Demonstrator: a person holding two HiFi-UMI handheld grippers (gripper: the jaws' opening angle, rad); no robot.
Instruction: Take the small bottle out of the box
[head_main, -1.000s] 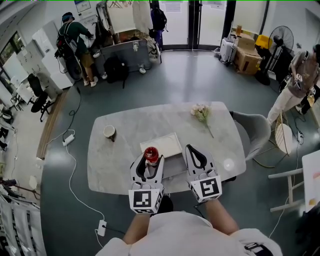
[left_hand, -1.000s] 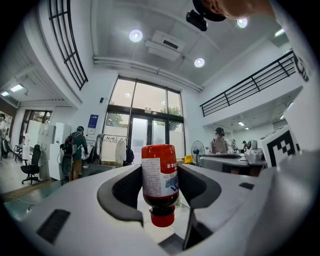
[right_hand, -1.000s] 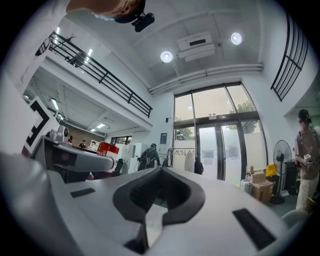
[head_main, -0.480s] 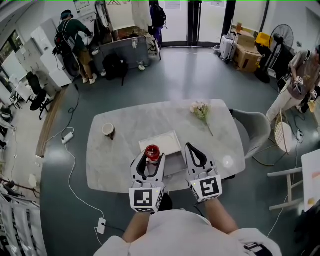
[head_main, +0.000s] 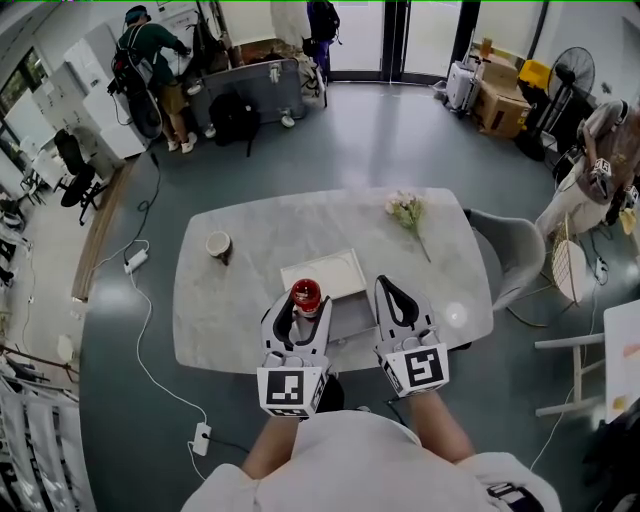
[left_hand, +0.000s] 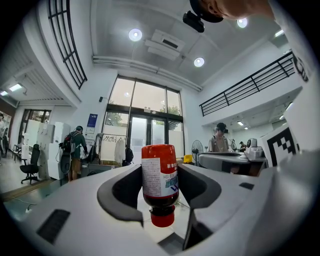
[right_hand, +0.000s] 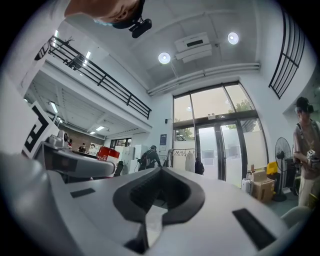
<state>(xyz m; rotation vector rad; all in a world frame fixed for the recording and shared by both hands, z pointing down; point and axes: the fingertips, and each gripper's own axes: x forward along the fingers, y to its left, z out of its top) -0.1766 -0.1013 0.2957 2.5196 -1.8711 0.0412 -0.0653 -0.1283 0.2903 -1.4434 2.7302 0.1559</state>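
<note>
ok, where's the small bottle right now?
Head view, left of centre: the small bottle is clamped in the left gripper, at the near-left corner of the white box on the table.

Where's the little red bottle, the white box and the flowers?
Small red bottle (left_hand: 159, 175): left gripper view, on its label.
Flat white box (head_main: 335, 272): head view, on its bare inside.
Pale flower bunch (head_main: 404, 209): head view, on the blooms.
</note>
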